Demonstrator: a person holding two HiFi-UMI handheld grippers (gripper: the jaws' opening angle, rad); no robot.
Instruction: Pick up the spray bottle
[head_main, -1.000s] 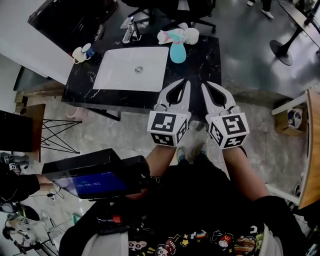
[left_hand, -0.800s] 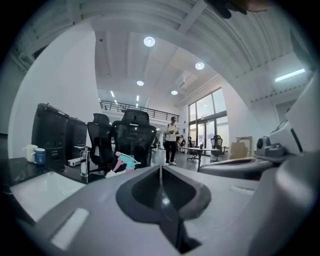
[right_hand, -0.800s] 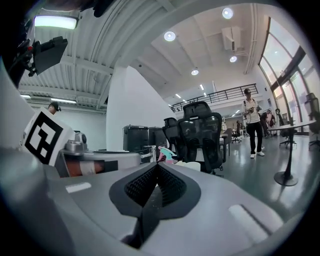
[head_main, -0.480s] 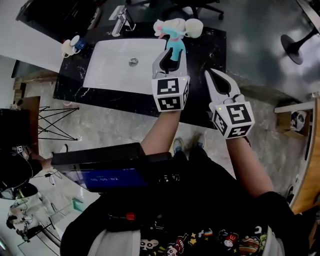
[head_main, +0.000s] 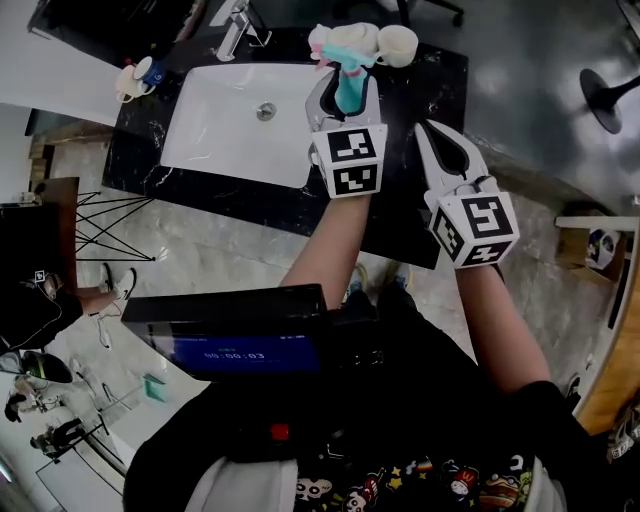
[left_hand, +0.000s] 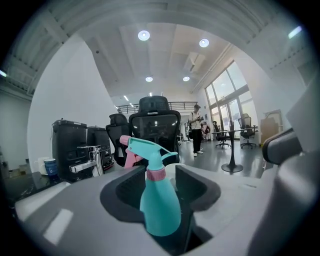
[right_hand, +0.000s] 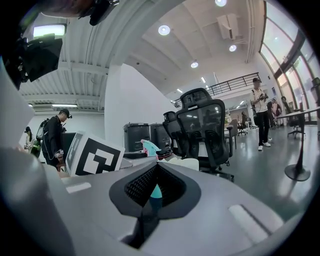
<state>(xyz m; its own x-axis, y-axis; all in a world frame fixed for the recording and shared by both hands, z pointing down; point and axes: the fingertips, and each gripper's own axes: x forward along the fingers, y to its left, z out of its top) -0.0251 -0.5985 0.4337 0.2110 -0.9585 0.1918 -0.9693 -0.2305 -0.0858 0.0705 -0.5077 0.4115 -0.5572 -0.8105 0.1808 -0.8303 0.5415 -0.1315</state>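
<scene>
A person's left gripper (head_main: 346, 80) reached across a black marble-patterned desk (head_main: 412, 100) and stood with its two jaws apart, one on either side of a teal spray bottle (head_main: 349, 94). The left gripper view showed the bottle upright between the grey pads, its pink collar and teal trigger head rising above them. The pads lay close along the bottle's body, though a firm clamp could not be made out. The bottle stood near the desk's far edge, just right of a white sink basin (head_main: 215, 135) and close in front of a white cup (head_main: 398, 45). A pink sprayer head (left_hand: 126, 150) stood just behind it. The right gripper (head_main: 424, 130) hung to the bottle's right and nearer the person, above the desk's front part. Its jaw tips met and nothing was held, with only a sliver of the teal bottle showing through the gap behind the tips. A chrome faucet (head_main: 235, 25) stood at the basin's far side, and a white mug (head_main: 127, 85) and a blue cup (head_main: 152, 72) sat at the desk's left corner. Beyond the desk were black office chairs (left_hand: 154, 122), and a person (left_hand: 196, 131) stood on the glossy floor near tall windows.
</scene>
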